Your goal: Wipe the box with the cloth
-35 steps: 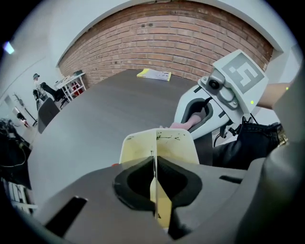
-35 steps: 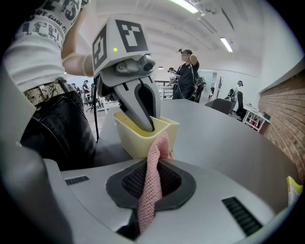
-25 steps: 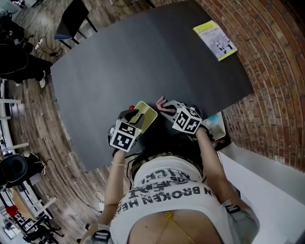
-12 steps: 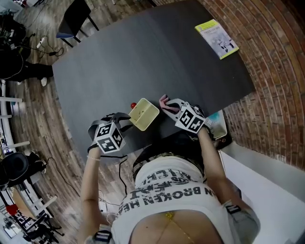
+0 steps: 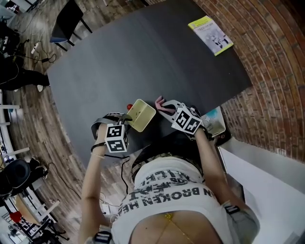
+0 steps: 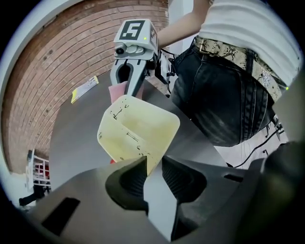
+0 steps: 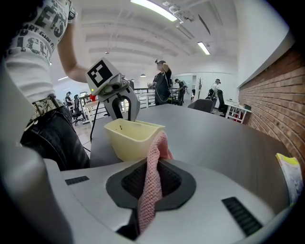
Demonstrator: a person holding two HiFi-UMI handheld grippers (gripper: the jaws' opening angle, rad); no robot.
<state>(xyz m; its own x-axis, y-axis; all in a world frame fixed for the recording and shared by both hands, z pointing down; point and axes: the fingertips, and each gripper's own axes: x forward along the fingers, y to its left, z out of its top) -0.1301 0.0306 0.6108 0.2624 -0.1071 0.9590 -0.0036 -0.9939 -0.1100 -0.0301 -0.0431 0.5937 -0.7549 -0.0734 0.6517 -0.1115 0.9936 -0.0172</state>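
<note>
Clamping pink cloth (image 7: 159, 143) between right gripper (image 7: 151, 172) jaws, just beside yellow box (image 7: 129, 139), upright on dark table (image 5: 143, 57) near its front edge; spreading left gripper (image 6: 153, 169) jaws, just opened, around box corner, unpressed.

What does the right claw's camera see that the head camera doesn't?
Only the right gripper view: people standing far across the room, and ceiling lights overhead.
Only the head view: the marker cube on the right claw, and a teal thing beside that arm.
Both: the yellow box, the pink cloth pinched in the right claw, the yellow booklet and the dark table.
</note>
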